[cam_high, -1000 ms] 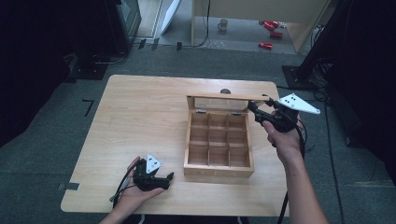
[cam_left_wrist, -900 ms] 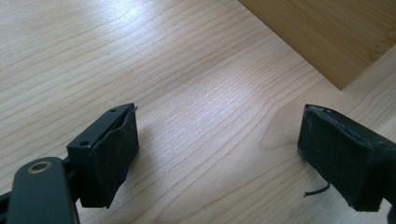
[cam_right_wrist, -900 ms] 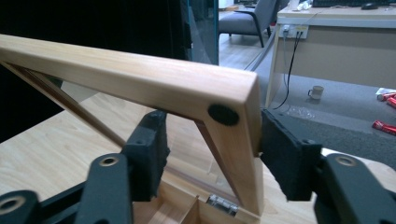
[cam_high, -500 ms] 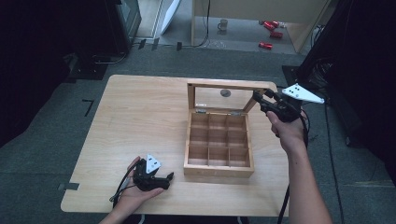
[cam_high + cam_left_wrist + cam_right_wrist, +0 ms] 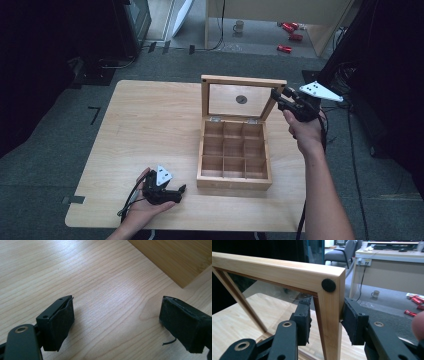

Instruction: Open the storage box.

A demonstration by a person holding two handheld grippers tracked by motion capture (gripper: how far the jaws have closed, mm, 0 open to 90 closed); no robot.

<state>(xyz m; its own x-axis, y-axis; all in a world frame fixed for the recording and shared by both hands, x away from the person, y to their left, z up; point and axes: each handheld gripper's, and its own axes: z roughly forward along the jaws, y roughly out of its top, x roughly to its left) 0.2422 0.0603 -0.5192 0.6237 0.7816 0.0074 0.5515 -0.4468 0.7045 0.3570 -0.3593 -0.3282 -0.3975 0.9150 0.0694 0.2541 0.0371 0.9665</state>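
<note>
The right tongs are being closed on the lid, held upright over the box; the left tongs are being rested wide on the desk.

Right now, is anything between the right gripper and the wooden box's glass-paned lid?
Nothing visible. The right gripper already has its jaws around the right rail of the wooden-framed glass lid, which stands raised over the compartmented wooden box.

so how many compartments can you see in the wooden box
9 in the wooden box: three rows of three, from the hinged lid toward the person. None seems hidden.
</note>
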